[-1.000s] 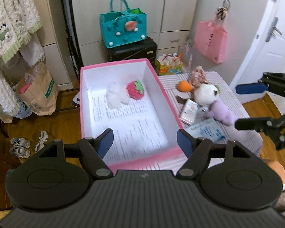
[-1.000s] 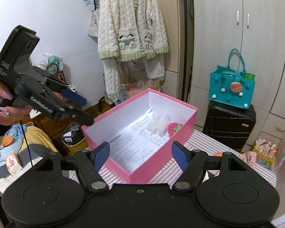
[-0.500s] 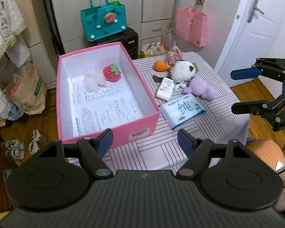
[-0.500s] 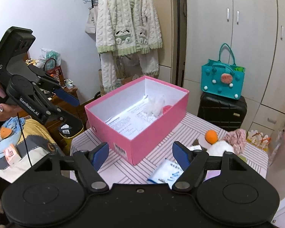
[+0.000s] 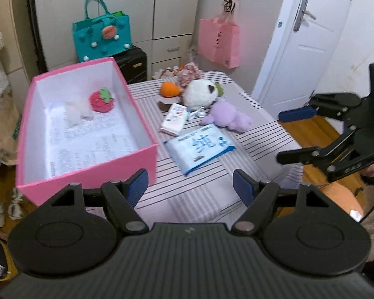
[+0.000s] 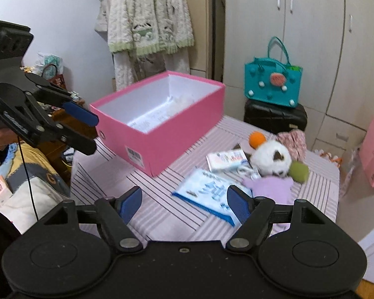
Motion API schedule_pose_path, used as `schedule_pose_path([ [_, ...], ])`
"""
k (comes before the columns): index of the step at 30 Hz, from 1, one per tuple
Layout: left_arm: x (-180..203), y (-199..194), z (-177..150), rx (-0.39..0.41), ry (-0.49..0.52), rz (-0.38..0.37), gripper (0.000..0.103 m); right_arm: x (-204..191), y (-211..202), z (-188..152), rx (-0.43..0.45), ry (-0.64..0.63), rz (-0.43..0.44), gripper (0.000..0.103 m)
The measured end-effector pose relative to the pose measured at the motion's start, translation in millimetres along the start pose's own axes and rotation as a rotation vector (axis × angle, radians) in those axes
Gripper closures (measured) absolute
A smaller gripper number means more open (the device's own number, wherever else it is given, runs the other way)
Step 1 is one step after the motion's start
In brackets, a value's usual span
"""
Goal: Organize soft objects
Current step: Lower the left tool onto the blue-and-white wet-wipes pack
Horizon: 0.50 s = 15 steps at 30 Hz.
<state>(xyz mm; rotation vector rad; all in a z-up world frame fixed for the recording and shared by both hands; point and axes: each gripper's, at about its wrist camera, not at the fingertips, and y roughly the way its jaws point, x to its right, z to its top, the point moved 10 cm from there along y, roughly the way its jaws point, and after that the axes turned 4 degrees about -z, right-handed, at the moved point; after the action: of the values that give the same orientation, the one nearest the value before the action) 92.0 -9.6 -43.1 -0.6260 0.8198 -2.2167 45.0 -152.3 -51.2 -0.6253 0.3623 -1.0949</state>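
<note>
A pink box (image 5: 92, 172) stands on the striped table (image 5: 212, 186). Inside lie a red strawberry plush (image 5: 101, 101) and a white fluffy toy (image 5: 76, 111). Right of the box lie an orange ball (image 5: 170, 89), a panda plush (image 5: 202, 93), a purple plush (image 5: 227, 115), a blue wipes pack (image 5: 199, 147) and a small tissue pack (image 5: 175, 118). My left gripper (image 5: 190, 185) is open and empty over the table's near edge. My right gripper (image 6: 184, 203) is open and empty, above the wipes pack (image 6: 207, 195) and near the purple plush (image 6: 271, 185).
A teal bag (image 5: 102, 38) sits on a black suitcase (image 5: 133, 66) behind the table. A pink bag (image 5: 218, 42) hangs by the white door (image 5: 309, 37). A knitted cardigan (image 6: 149, 22) hangs at the left. A floral scrunchie (image 5: 189, 73) lies at the table's far edge.
Both grippers have pulled back from the pink box and swung right toward the loose toys. The toys and wipes pack now show in both views. Both stay open.
</note>
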Motion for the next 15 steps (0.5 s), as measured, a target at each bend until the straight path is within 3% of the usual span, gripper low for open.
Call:
schedule_pose_path([
  [9, 20, 36, -4, 0.035, -0.006, -0.062, 0.029, 21, 20, -29, -0.028, 0.022, 0.013, 0.024],
  [15, 27, 75, -17, 0.018, -0.071, -0.13, 0.031, 35, 46, -44, -0.024, 0.008, -0.014, 0.024],
])
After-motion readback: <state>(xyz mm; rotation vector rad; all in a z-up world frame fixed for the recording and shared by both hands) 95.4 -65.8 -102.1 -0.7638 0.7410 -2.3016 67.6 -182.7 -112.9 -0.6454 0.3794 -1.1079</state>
